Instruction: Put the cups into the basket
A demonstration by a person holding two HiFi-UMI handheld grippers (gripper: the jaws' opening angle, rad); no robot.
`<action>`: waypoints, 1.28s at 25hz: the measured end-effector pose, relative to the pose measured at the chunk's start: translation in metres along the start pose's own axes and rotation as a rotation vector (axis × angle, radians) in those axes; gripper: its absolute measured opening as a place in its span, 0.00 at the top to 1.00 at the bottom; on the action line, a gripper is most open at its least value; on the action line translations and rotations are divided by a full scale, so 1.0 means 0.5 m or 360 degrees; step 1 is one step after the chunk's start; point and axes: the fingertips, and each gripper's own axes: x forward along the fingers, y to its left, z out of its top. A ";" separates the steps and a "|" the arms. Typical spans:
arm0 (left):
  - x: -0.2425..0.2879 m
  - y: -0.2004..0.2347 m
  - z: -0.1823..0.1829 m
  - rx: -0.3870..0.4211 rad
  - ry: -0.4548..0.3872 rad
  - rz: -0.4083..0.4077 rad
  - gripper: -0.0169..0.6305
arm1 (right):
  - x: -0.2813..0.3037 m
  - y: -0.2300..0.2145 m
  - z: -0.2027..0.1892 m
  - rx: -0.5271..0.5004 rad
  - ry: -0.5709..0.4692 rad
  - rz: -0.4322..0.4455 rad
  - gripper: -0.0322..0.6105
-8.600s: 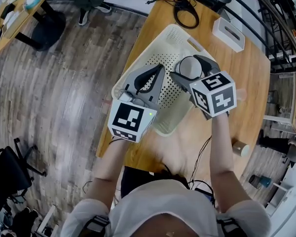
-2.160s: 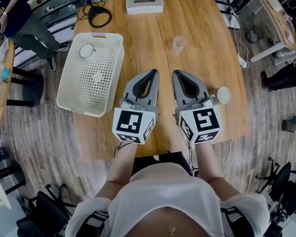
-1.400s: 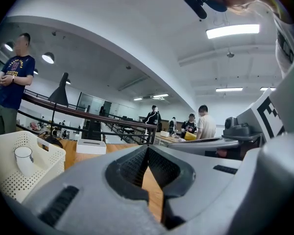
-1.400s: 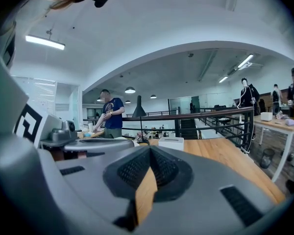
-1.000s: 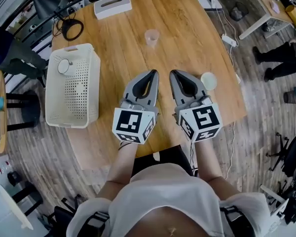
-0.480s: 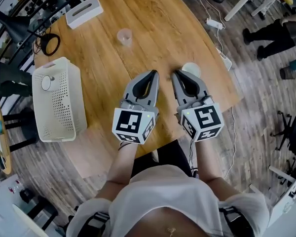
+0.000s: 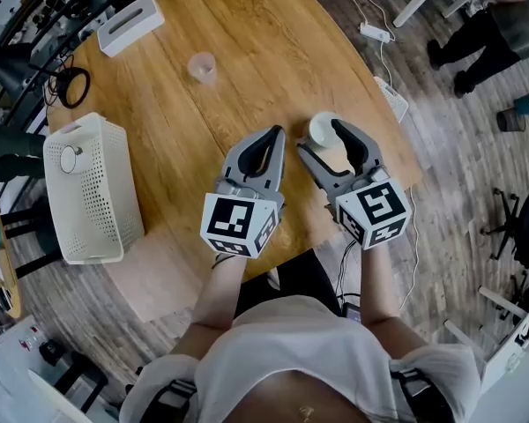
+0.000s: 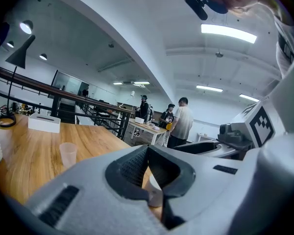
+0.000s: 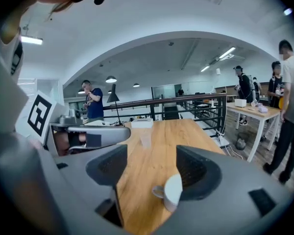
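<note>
Change: just spreading jaws of right gripper (image 7: 323, 137) around white mug (image 9: 175, 190) at table's (image 7: 247, 42) near right, readying pickup; holding left gripper (image 7: 273, 135) pressed together.

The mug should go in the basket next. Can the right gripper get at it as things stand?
Probably yes. The right gripper has just been opening its jaws; they stand apart, with the mug between their tips, ungripped. Nothing else stands in the way.

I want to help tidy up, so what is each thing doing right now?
Left hand-held gripper: shut, empty.
Right hand-held gripper: jaws have just been opening, mug between them, not gripped.
Mug: upright on table.
Clear cup: upright on table.
Basket: holds one white cup.
</note>
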 end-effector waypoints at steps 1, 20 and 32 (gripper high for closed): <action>0.005 0.000 -0.002 -0.0007 0.0003 -0.0004 0.96 | 0.002 -0.004 -0.006 -0.0006 0.0028 0.0030 0.47; 0.086 0.027 -0.085 -0.0075 0.0124 -0.0009 0.96 | 0.063 -0.076 -0.173 -0.0663 0.0863 0.0487 0.30; 0.111 0.083 -0.132 -0.0234 0.0155 0.0004 0.96 | 0.107 -0.098 -0.235 -0.0823 0.1204 0.0611 0.30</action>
